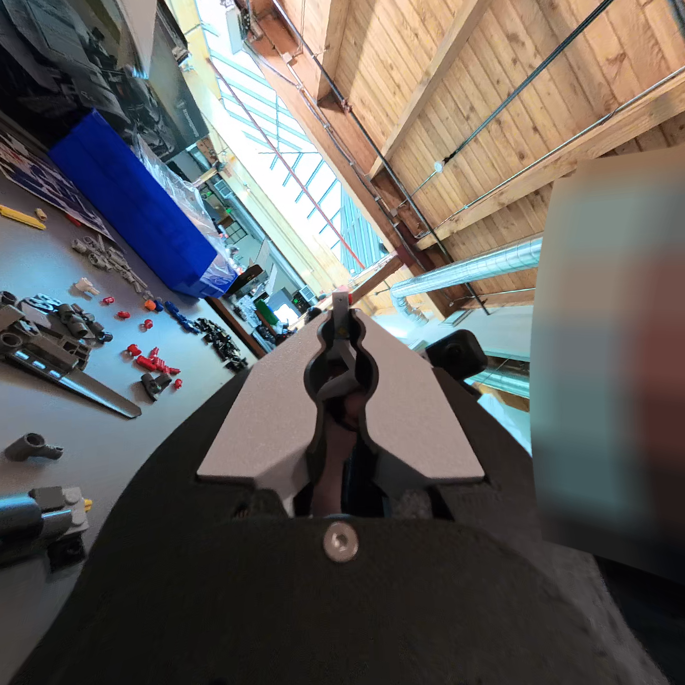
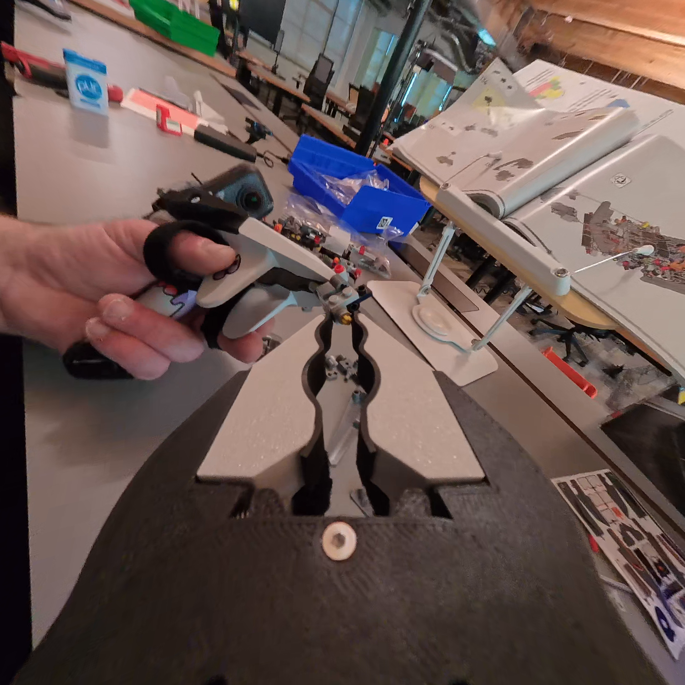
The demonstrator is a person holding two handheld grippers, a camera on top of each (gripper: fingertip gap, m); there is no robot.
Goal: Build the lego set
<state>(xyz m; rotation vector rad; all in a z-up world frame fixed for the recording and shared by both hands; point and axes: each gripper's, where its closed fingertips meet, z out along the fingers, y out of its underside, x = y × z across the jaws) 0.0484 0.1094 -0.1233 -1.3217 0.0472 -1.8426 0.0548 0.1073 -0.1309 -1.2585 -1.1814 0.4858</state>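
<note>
Holding a small grey brick assembly in the air with my left claw, I have both tips pinched shut on it, well above the table. The piece carries a yellow pin end facing me and a thin dark blue axle sticking out to the right. My right claw sits just under and near it, its tips close together at the yellow pin; whether they press on the piece I cannot tell.

My worry is the grip: the left claw catches only a narrow part of the assembly, so, as I judge it, any sideways nudge from the right claw could twist the piece or pop it free. A drop would send it among the loose grey parts lying on the table below. The blue axle looks fragile too; bumping it may push it out. The left wrist view points up at the wooden ceiling, so it gives me little to check alignment by.
</note>
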